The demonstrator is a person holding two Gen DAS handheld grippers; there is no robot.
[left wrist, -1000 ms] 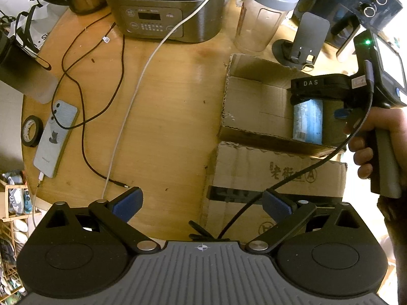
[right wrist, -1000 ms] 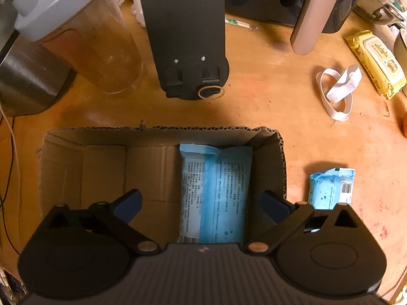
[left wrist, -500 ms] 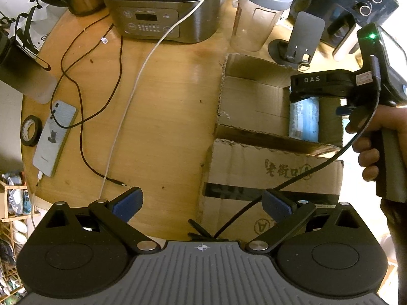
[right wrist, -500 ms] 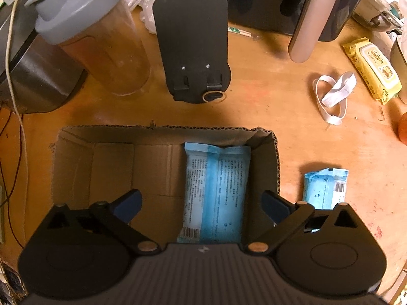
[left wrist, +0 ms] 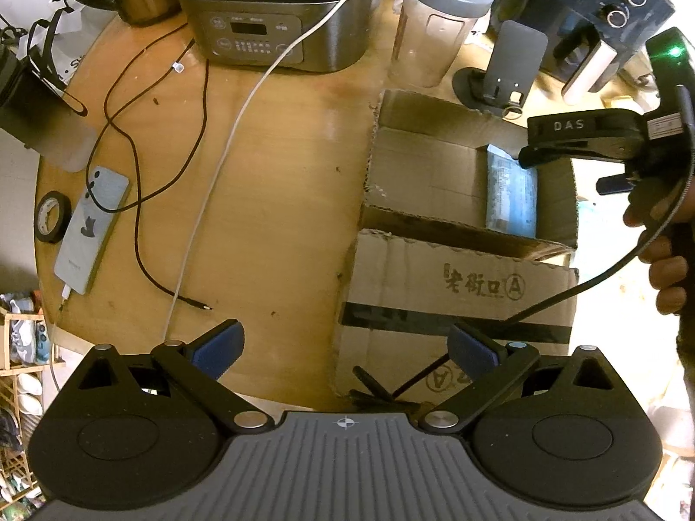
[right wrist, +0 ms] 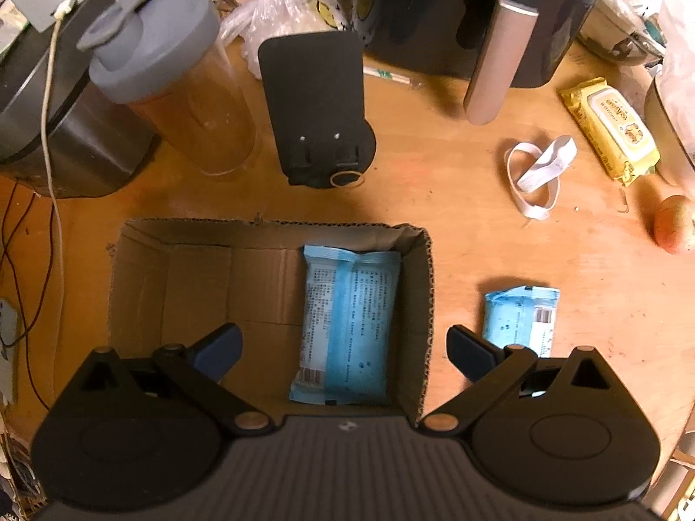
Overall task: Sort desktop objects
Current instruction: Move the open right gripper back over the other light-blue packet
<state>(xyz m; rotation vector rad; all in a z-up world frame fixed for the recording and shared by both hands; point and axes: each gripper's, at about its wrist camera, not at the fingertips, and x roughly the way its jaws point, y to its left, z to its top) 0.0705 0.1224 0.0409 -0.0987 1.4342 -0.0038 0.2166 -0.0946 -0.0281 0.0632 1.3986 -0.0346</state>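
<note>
An open cardboard box (right wrist: 173, 269) (left wrist: 425, 165) lies on the round wooden table. A long blue wipes pack (right wrist: 347, 321) (left wrist: 510, 195) rests flat in its right part. My right gripper (right wrist: 343, 347) hovers open above the box's near side, holding nothing. A smaller blue tissue pack (right wrist: 521, 317) lies on the table just right of the box. My left gripper (left wrist: 345, 347) stands open and empty over the table's front edge, left of the box's front flap (left wrist: 456, 286). In the left wrist view a hand (left wrist: 669, 260) holds the right gripper (left wrist: 564, 139) over the box.
Behind the box stand a shaker bottle (right wrist: 173, 87), a black phone stand (right wrist: 317, 108) and an air fryer (right wrist: 499, 21). A white elastic band (right wrist: 538, 169), yellow wipes pack (right wrist: 608, 130) and a fruit (right wrist: 673, 225) lie right. A phone (left wrist: 91, 225), tape roll (left wrist: 52, 217), cables (left wrist: 139, 199) and cooker (left wrist: 269, 13) lie left.
The right gripper has risen and drawn back from the box, so more of the table and the far objects show. The left gripper has barely shifted. Both stay open.
</note>
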